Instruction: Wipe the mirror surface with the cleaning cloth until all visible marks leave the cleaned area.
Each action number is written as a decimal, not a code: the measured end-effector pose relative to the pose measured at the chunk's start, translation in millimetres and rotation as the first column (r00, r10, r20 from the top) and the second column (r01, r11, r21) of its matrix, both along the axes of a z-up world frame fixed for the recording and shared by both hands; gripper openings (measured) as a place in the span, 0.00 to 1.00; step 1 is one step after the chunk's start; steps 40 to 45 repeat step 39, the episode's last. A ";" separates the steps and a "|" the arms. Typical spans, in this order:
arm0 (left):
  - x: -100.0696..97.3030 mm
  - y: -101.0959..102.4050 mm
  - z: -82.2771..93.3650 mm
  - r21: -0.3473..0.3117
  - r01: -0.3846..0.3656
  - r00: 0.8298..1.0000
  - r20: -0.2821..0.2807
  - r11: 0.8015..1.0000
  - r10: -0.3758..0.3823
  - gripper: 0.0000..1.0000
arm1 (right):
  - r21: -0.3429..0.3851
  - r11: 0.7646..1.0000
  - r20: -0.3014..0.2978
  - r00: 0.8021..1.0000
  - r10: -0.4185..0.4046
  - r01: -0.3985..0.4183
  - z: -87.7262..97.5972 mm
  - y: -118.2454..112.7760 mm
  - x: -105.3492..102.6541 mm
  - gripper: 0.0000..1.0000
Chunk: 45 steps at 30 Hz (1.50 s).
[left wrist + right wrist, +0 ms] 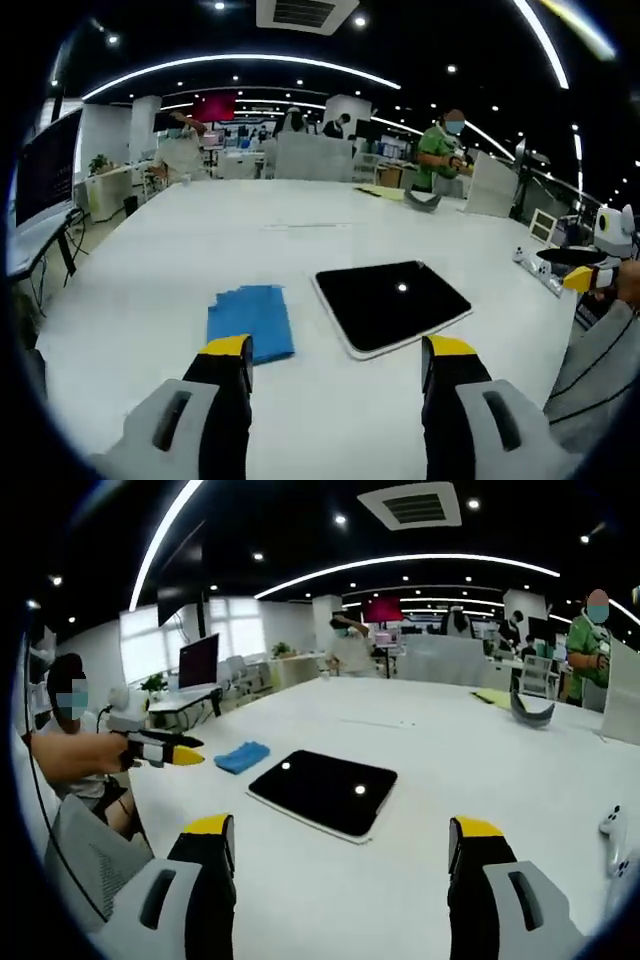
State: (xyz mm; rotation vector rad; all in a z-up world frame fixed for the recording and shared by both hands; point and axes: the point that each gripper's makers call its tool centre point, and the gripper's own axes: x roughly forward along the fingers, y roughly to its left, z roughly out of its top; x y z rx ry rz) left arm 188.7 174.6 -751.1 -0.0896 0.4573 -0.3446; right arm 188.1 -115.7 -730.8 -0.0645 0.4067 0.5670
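Observation:
A dark rectangular mirror (392, 303) with a white rim lies flat on the white table (250, 225); it reflects ceiling lights. A folded blue cleaning cloth (250, 321) lies just to its left. My left gripper (340, 352) hovers open near the table's front edge, its yellow-tipped jaws wide apart, with the cloth just beyond its left jaw. In the right gripper view the mirror (323, 790) sits ahead and the cloth (242, 756) lies beyond it to the left. My right gripper (342, 833) is open with nothing in it. The left gripper (170, 750) enters there from the left, held by a hand.
A grey curved object (530, 708) and a yellowish sheet (492, 696) lie far across the table. Small white items (540, 268) sit at the right edge. Several people stand or sit around. A desk with a monitor (198, 662) stands off to the left.

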 end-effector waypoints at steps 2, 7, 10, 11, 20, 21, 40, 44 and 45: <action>-11.1 -7.3 6.7 -0.020 -0.027 1.000 0.007 0.999 0.027 0.73 | -0.010 1.000 0.005 1.000 0.007 -0.007 1.0 -0.6 0.1 0.91; -32.3 -23.7 23.0 -0.040 -0.062 0.997 0.038 0.997 0.064 0.72 | 0.003 1.000 0.019 1.000 0.020 -0.020 5.0 3.1 -0.3 0.93; -30.5 -26.1 24.0 -0.028 -0.070 0.996 0.056 0.997 0.072 0.70 | 0.021 0.999 0.018 0.999 0.031 -0.031 3.3 4.0 1.5 0.93; -30.5 -25.3 23.4 -0.032 -0.079 0.995 0.054 0.996 0.080 0.70 | 0.023 0.999 0.020 0.999 0.035 -0.036 3.0 4.3 2.0 0.93; -10.9 -32.3 36.7 0.006 -0.074 0.991 0.115 0.997 0.072 0.69 | 0.062 0.997 0.027 0.998 0.054 -0.055 5.1 5.7 3.2 0.91; -8.1 -33.3 39.9 -0.007 -0.077 0.989 0.127 0.997 0.077 0.68 | 0.063 0.996 0.026 0.998 0.056 -0.057 5.8 9.0 2.4 0.91; -11.5 4.1 27.8 0.037 -0.108 0.987 0.124 0.993 0.103 0.67 | 0.054 0.997 0.030 0.999 0.045 -0.047 8.0 11.3 3.8 0.91; -11.5 4.1 27.8 0.037 -0.108 0.987 0.124 0.993 0.103 0.67 | 0.054 0.997 0.030 0.999 0.045 -0.047 8.0 11.3 3.8 0.91; -11.5 4.1 27.8 0.037 -0.108 0.987 0.124 0.993 0.103 0.67 | 0.054 0.997 0.030 0.999 0.045 -0.047 8.0 11.3 3.8 0.91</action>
